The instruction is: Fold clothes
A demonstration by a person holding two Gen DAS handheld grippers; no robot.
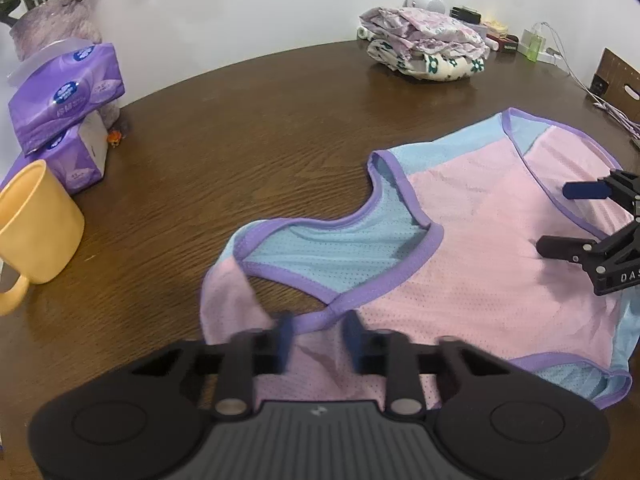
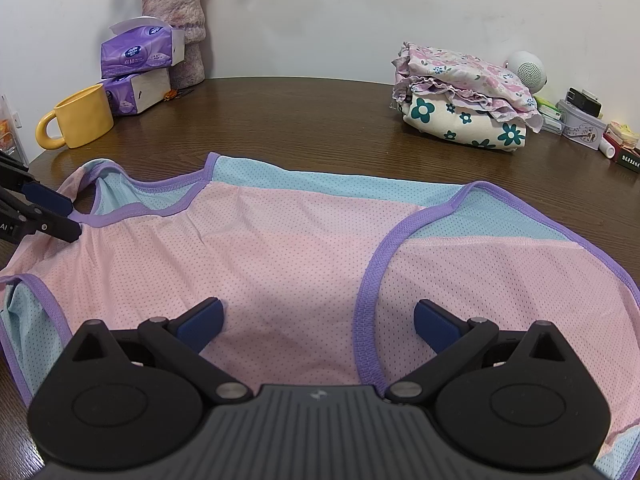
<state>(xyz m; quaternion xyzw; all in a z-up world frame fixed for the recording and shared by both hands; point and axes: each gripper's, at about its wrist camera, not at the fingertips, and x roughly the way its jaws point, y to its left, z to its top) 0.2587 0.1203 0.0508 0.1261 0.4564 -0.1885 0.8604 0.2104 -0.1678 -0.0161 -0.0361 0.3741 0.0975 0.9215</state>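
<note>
A sleeveless mesh vest, pink in front, light blue behind, purple trim, lies flat on the brown table. My left gripper is at the vest's shoulder, its blue pads blurred and close together with bunched pink fabric and purple trim between them. In the right wrist view it reaches in from the left edge onto that strap. My right gripper hovers wide open over the pink front near an armhole, with nothing between its fingers. It shows at the right in the left wrist view.
A yellow mug and two purple tissue packs stand at the back left by a vase. A folded stack of floral clothes sits at the back right, with small boxes and cables beyond.
</note>
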